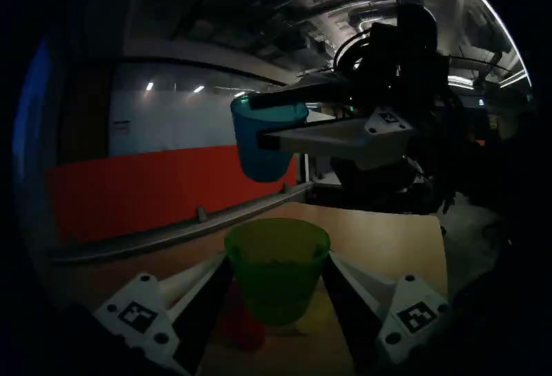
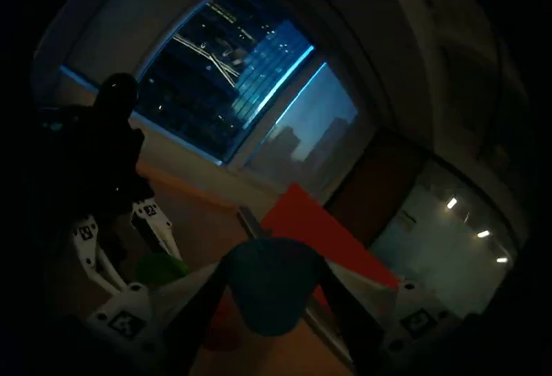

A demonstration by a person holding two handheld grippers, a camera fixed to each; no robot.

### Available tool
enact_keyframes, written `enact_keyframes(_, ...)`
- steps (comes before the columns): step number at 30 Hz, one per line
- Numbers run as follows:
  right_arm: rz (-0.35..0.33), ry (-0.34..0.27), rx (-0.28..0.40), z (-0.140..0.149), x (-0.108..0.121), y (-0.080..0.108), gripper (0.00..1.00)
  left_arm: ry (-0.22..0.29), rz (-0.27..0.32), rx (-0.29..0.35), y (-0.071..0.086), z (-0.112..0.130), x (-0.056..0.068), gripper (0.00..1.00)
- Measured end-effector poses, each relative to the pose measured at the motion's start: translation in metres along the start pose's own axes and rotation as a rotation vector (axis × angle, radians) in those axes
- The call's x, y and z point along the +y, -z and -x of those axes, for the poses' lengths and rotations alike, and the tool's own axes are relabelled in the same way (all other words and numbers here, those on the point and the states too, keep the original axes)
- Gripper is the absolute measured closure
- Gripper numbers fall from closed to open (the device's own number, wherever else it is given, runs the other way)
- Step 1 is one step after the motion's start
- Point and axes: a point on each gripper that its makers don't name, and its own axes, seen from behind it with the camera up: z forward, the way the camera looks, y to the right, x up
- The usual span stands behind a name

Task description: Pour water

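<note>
A green cup (image 1: pixel 278 270) stands upright between the fingers of my left gripper (image 1: pixel 276 286), which is shut on it above the wooden table (image 1: pixel 386 238). Higher up and farther off in the left gripper view, a blue cup (image 1: pixel 262 138) hangs in the air with my right gripper (image 1: pixel 303 117) shut on it. In the right gripper view that blue cup (image 2: pixel 270 286) sits between my right gripper's (image 2: pixel 272 293) fingers, and the view is tilted. My left gripper (image 2: pixel 127 234) shows there at the left with the green cup (image 2: pixel 160 268).
A red cup (image 1: pixel 238 317) stands on the table just below and left of the green cup. An orange-red wall panel (image 1: pixel 152 190) runs behind the table. The table's far edge (image 1: pixel 435 219) is at the right. A large window (image 2: pixel 234 79) shows night buildings.
</note>
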Motion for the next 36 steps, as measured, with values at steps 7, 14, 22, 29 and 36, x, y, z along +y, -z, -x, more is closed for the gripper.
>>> enact_keyframes(7, -0.043, -0.191, 0.005, -0.004, -0.007, 0.004, 0.04, 0.000, -0.005, 0.003, 0.002, -0.001, -0.002, 0.16)
enact_keyframes(14, -0.071, -0.348, 0.008, -0.005, -0.008, 0.006, 0.04, -0.003, -0.008, 0.006, 0.003, -0.003, -0.003, 0.16)
enact_keyframes(22, -0.088, -0.415, 0.008, -0.002, -0.011, 0.007, 0.04, -0.007, -0.015, 0.001, 0.004, -0.003, -0.007, 0.16)
enact_keyframes(29, -0.076, -0.419, 0.001, 0.004, -0.008, 0.010, 0.04, -0.010, -0.040, -0.001, 0.008, -0.003, -0.017, 0.16)
enact_keyframes(36, -0.044, -0.429, -0.019, 0.021, 0.000, 0.020, 0.04, -0.001, -0.082, -0.007, 0.019, 0.001, -0.036, 0.16)
